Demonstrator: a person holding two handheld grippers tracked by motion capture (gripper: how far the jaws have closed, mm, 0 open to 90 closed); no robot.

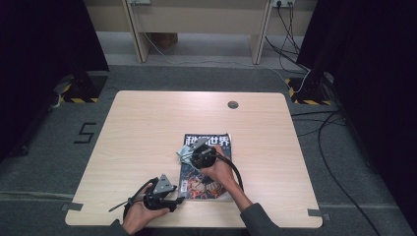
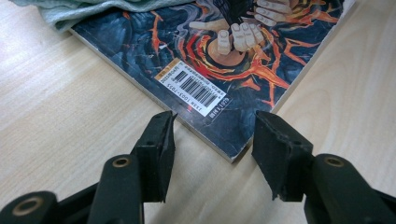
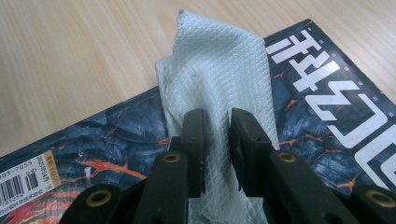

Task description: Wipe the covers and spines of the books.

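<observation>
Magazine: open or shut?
Shut. The magazine lies flat on the table, cover up; the left gripper view shows its pages stacked flush at the corner.

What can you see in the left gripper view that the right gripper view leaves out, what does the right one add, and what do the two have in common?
Left gripper view: the left gripper with jaws apart on either side of the magazine's near corner, not pressing it, and the full barcode label.

Right gripper view: the right gripper pinching a pale textured cloth that lies on the cover, and large white title characters.

Shared: the dark magazine with orange swirls, lying flat on the light wooden table. An edge of the cloth also peeks in at the top of the left gripper view.
</observation>
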